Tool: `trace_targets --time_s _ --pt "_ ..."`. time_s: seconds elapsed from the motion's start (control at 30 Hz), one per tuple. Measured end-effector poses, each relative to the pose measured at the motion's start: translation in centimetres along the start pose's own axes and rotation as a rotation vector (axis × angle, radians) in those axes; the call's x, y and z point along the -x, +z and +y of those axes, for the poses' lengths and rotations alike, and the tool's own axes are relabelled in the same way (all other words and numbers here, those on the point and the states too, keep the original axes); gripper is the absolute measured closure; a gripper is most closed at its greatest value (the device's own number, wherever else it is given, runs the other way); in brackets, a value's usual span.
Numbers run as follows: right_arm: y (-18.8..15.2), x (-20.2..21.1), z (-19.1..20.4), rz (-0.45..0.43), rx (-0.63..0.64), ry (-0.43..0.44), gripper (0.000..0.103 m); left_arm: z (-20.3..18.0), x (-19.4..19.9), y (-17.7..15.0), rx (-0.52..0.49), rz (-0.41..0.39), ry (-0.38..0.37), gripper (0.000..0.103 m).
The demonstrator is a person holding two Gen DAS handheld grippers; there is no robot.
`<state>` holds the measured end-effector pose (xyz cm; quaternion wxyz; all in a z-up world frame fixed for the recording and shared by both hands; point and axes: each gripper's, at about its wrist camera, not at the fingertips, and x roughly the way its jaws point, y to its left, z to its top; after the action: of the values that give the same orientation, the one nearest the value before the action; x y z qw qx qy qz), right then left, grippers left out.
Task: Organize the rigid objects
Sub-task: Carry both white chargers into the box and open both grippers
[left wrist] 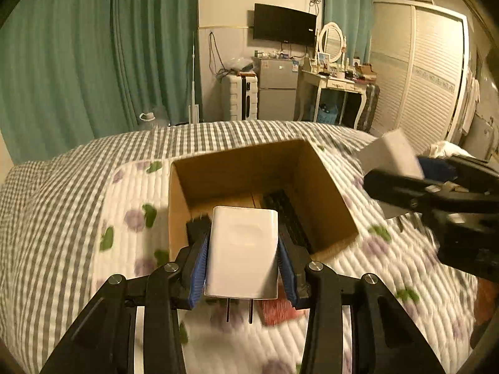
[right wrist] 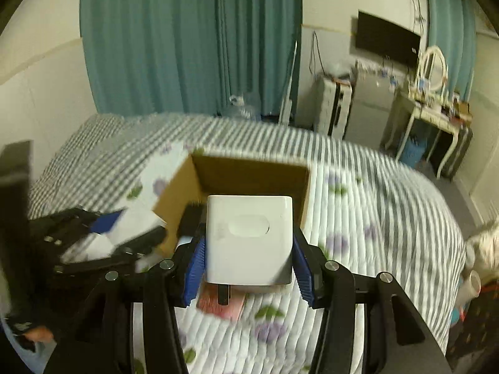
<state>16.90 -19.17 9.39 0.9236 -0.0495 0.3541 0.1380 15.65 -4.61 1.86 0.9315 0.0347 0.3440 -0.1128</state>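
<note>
My left gripper (left wrist: pixel 241 246) is shut on a white wall charger (left wrist: pixel 243 249) with two prongs pointing down, held above the near rim of an open cardboard box (left wrist: pixel 327 187) on the bed. A dark object (left wrist: pixel 288 215) lies inside the box. My right gripper (right wrist: pixel 249 258) is shut on a second, wider white charger (right wrist: pixel 249 237), held just in front of the same box (right wrist: pixel 249 177). The right gripper also shows blurred in the left wrist view (left wrist: pixel 405 184), right of the box. The left gripper shows blurred in the right wrist view (right wrist: pixel 103 237), left of the box.
The box sits on a white quilted cover with purple and green print (left wrist: pixel 389 265) over a grey checked blanket (left wrist: pixel 46 218). A red flat item (right wrist: pixel 221 307) lies on the quilt below the grippers. Green curtains, a fridge, suitcase and dressing table stand beyond the bed.
</note>
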Motion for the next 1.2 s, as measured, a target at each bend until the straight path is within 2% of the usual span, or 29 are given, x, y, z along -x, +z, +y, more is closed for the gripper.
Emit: trace_targets --time_s 0.13,0.27,0.47,0.7,0.93,1.2 --pt "2.2 -2.6 -0.6 -0.005 0.005 -0.013 0.053 0.8 -5.2 1.1 0.019 0.045 0.005 0.062" --pt "2.1 -6.1 -1.5 0.031 0.003 -0.007 0.053 1.4 -9.9 0.7 0.003 0.094 0.009 0.062" --pt "-0.1 -9.5 -3.0 0.071 -0.006 0.011 0.053 1.5 -12.0 0.1 0.004 0.085 -0.002 0.062" --pt "-0.3 -9.9 -3.6 0.071 -0.016 0.002 0.053 1.2 -10.2 1.3 -0.022 0.030 0.014 0.057" --pt "0.7 -10.2 -2.8 0.068 -0.023 0.001 0.053 3.7 -6.3 1.8 -0.005 -0.012 0.058 0.057" --pt "0.8 -16.9 -0.1 0.150 -0.022 0.024 0.053 7.3 -4.6 0.2 0.033 -0.007 0.085 0.057"
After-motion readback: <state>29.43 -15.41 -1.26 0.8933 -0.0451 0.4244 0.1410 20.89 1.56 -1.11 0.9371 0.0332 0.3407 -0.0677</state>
